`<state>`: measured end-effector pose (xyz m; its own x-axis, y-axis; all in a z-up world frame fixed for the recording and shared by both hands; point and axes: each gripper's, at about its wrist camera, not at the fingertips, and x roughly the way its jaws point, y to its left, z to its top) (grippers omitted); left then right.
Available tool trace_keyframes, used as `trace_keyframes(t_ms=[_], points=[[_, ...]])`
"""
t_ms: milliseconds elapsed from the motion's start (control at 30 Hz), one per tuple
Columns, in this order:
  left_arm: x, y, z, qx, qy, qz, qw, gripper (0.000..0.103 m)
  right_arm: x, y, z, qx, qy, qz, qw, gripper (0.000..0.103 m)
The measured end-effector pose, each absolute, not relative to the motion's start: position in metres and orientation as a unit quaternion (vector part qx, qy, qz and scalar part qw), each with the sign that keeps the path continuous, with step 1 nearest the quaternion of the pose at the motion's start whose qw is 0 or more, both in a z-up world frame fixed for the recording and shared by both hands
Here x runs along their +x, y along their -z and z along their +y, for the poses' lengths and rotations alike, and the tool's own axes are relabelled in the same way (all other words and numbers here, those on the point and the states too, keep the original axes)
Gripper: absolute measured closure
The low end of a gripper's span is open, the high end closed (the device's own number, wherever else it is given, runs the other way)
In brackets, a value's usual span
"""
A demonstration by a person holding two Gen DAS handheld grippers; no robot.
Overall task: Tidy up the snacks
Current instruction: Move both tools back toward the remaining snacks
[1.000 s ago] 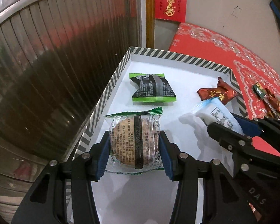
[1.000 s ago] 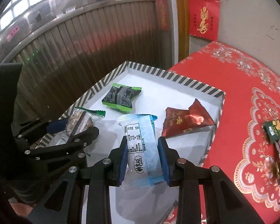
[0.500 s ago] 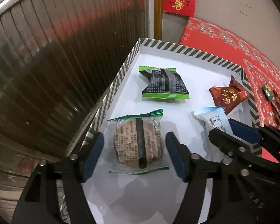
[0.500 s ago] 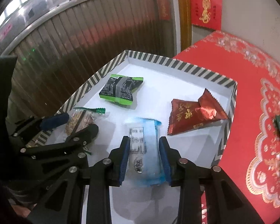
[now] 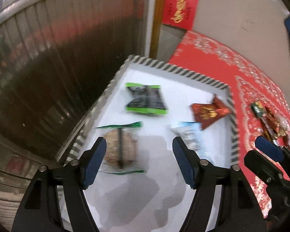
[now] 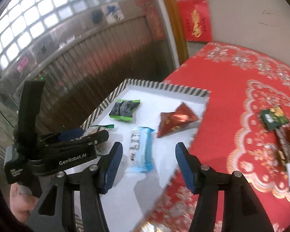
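A white tray with a striped rim (image 5: 176, 69) holds a round biscuit packet (image 5: 119, 148), a green-and-black packet (image 5: 146, 100), a red packet (image 5: 208, 112) and a pale blue packet (image 5: 189, 135). My left gripper (image 5: 139, 145) is open above the tray, and the biscuit packet lies flat beside its left finger, untouched. My right gripper (image 6: 148, 148) has its jaws opening. The blue packet (image 6: 141, 148) lies on the tray below and between its fingers, free of both pads. The left gripper (image 6: 87, 133) hides most of the biscuit packet in the right wrist view.
Several loose snacks (image 6: 280, 131) lie in a heap on the red patterned tablecloth (image 6: 232, 96) to the right of the tray. A metal shutter (image 5: 38, 67) stands close along the tray's left side. A hand (image 6: 17, 199) holds the left gripper.
The left gripper let go of the biscuit packet and the right gripper released the blue packet. Both packets now lie on the tray, and both grippers have drawn back and up.
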<state>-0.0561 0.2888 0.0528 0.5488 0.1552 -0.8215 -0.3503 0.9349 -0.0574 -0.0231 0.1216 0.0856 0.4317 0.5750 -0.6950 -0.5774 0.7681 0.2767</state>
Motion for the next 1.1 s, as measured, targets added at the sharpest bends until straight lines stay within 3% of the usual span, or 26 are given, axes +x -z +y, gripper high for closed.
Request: trace_keyframes(t_ms=[633,1100], points=[[-0.026,-0.084,0.137,-0.034,-0.042,0.438,0.897,0.031,-0.034,-0.1,-0.06,0.047,-0.205,0.38,0.901,0.033],[0.006,-0.074,0.05,-0.016,0.017,0.472,0.881,0.031,-0.037,-0.085,-0.174,0.081,-0.117,0.385,0.912,0.027]])
